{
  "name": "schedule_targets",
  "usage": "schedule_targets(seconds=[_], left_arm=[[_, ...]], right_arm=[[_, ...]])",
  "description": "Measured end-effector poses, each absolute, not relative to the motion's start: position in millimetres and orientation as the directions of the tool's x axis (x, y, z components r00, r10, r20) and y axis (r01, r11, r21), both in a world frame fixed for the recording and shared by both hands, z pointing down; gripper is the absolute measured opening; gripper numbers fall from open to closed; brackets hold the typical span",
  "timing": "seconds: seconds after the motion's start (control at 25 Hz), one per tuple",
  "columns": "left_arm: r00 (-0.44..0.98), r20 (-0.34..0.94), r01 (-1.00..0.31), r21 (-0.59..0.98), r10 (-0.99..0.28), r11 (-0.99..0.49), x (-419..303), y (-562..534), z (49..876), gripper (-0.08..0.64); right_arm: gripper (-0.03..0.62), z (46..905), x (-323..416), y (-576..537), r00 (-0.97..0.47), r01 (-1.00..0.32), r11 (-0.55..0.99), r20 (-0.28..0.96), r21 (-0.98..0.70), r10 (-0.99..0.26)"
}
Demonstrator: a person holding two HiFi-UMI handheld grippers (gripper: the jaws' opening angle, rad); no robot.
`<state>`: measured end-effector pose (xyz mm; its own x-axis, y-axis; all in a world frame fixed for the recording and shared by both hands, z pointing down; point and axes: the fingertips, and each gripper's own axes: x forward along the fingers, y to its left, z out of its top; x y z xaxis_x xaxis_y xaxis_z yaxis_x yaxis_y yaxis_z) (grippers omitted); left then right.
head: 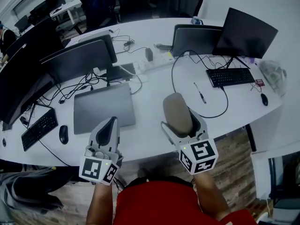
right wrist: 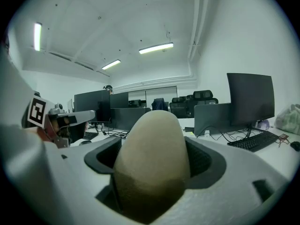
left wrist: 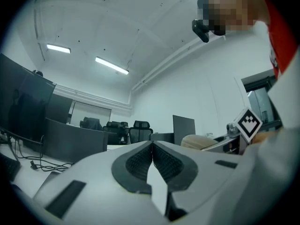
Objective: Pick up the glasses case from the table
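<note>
Bare strip of table (head: 150, 125) straight ahead, closed laptop (head: 104, 108) left, pen (head: 200, 93) and cable loop (head: 227, 108) right, monitors (head: 79, 60) behind.

Right gripper (head: 183, 121): we found it clamped on the beige glasses case (head: 177, 110), held over the white table's (head: 150, 86) near edge.
Left gripper (head: 111, 122): we noted its jaws together, tip over a closed grey laptop's (head: 104, 106) near edge.

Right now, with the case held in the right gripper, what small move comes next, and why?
Probably raise the right gripper a little, jaws shut: the glasses case sits clamped between them and seems to be off the table, so the pick looks nearly done. The left gripper is shut and empty; leave it.
</note>
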<state>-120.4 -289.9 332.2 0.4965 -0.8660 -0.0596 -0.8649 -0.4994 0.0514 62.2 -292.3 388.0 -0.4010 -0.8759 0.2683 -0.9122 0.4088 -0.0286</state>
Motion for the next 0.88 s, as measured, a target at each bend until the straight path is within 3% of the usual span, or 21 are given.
schedule_targets(seconds=[0.88], left_arm=[[0.496,-0.061,-0.865,0.048,-0.866,-0.499,-114.5,-283.3,330.8,0.011]], right_arm=[[0.402,383.9,59.4,-288.9,-0.423,-0.903,0.429,0.243,-0.027,-0.873]])
